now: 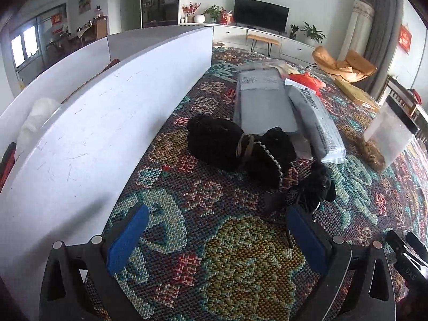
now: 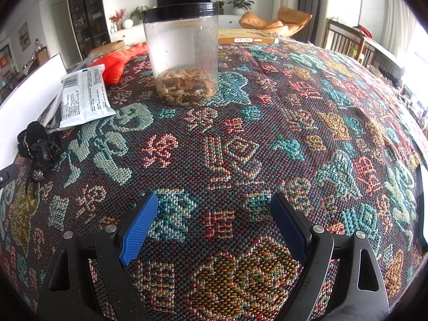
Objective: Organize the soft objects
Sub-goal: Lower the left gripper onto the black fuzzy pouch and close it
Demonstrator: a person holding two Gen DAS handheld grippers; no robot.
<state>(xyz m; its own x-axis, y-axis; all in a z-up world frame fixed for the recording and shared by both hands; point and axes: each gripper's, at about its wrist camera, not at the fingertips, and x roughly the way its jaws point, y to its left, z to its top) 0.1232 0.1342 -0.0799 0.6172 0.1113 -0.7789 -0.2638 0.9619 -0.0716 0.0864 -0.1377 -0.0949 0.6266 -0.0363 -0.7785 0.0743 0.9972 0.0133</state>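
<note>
Both tongs, left (image 1: 216, 240) and right (image 2: 214, 224), hang apart and empty over the bench (image 2: 267, 133), while the black fluffy bundle (image 1: 235, 147) beside the white bin (image 1: 107, 123) looks light and squashy, so we pinch its banded middle.

At far left, the white board (image 1: 107, 112) hides most of a white bag (image 1: 34, 120); parcel labels (image 1: 256, 80) are too small to read.
</note>
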